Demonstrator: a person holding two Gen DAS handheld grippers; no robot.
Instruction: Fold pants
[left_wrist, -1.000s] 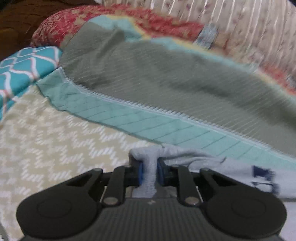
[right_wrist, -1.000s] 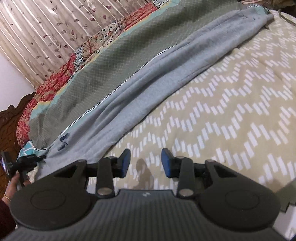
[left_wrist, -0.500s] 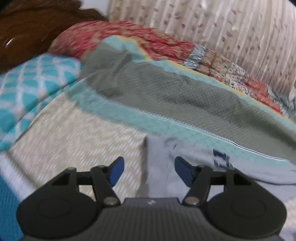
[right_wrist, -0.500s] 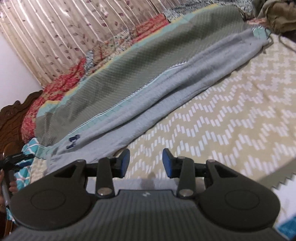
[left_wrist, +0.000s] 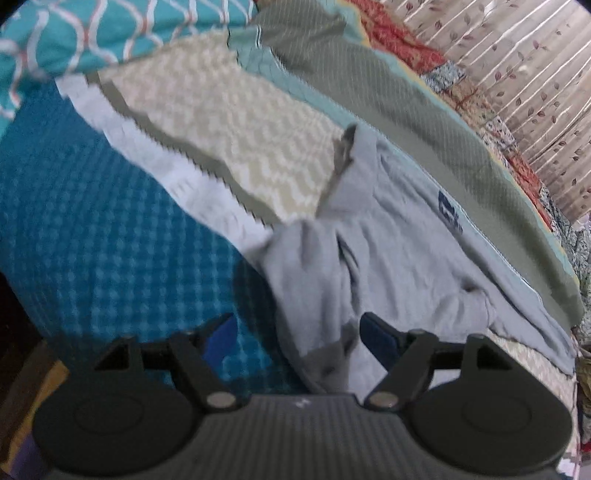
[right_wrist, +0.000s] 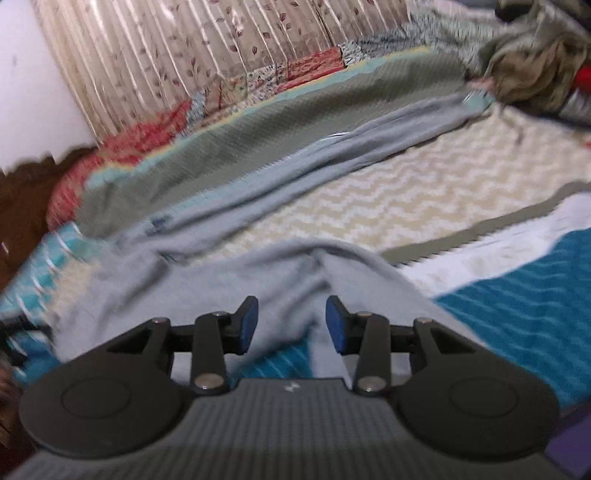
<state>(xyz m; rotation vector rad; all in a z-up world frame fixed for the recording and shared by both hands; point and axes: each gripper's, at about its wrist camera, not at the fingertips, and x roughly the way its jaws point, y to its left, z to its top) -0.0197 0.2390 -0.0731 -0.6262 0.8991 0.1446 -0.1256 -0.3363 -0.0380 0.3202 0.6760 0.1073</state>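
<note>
The light grey sweatpants (left_wrist: 388, 236) lie on a bed, stretched along the edge of an olive-green quilted blanket (left_wrist: 399, 122) with a pale teal border. In the left wrist view their near end is bunched and rumpled, draped partly over a cream bedspread with a white zigzag pattern (left_wrist: 236, 122) and partly over a deep teal waffle-textured cover (left_wrist: 103, 236); a small dark blue print shows on the grey fabric close to the olive blanket.

The left gripper (left_wrist: 299, 339) has its blue-padded jaws spread wide and still opening. A fold of the grey fabric sits in the gap between them, but neither pad presses on it.

In the right wrist view the sweatpants (right_wrist: 332, 147) run as a long band toward the far end of the bed, while a loose hump of the same grey cloth lies just ahead of the right gripper (right_wrist: 291, 325). Its jaws stand moderately apart and empty, with grey fabric and a strip of teal cover visible below the gap; the view is blurred, so whether the pads brush the cloth is hard to say.

A red patchwork quilt (right_wrist: 147, 129) and a beige pleated curtain with a leaf print (right_wrist: 184, 48) line the far side, and a turquoise pillow with a white lattice pattern (left_wrist: 92, 33) rests at the head of the bed.
</note>
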